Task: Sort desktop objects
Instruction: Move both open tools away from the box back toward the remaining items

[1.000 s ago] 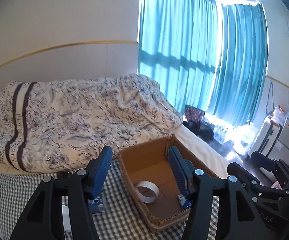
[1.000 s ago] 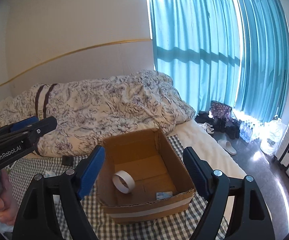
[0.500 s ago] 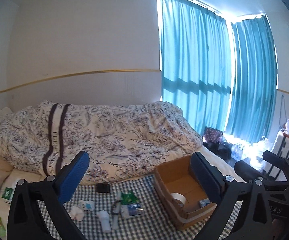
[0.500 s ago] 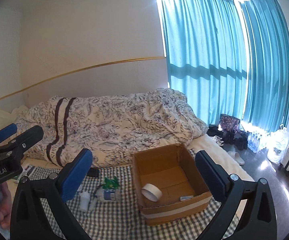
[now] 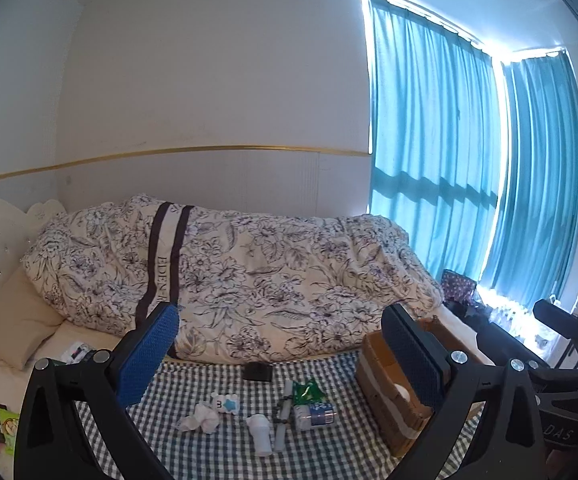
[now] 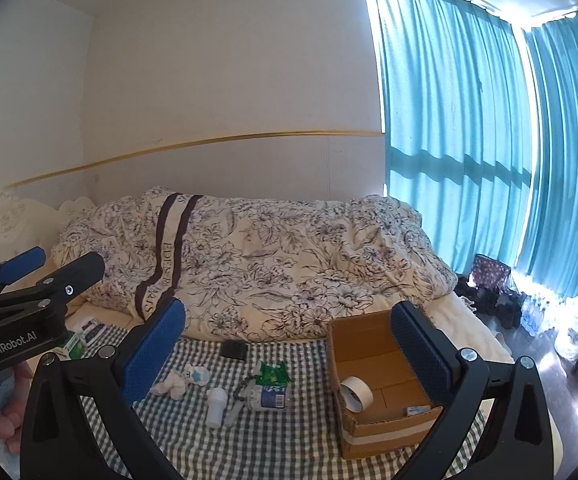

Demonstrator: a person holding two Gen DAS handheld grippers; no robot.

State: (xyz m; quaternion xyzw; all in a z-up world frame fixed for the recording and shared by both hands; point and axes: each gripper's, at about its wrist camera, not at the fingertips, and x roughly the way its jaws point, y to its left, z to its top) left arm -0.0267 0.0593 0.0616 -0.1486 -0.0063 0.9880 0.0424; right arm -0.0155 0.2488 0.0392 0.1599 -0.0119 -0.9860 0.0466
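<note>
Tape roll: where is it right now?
The tape roll stands on edge inside the cardboard box, at its left wall, right of the bottle in the right wrist view.

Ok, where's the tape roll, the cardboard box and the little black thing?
tape roll [image 6: 356,393], right wrist view, its white outer band.
cardboard box [image 6: 385,438], right wrist view, front wall.
black thing [image 6: 233,349], right wrist view, its top.

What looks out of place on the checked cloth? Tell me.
A plastic bottle lies tipped on its side beside a green wrapper and a crumpled white tissue. Loose clutter, while the cardboard box holds only a tape roll and a small packet. Nothing looks spilled.
</note>
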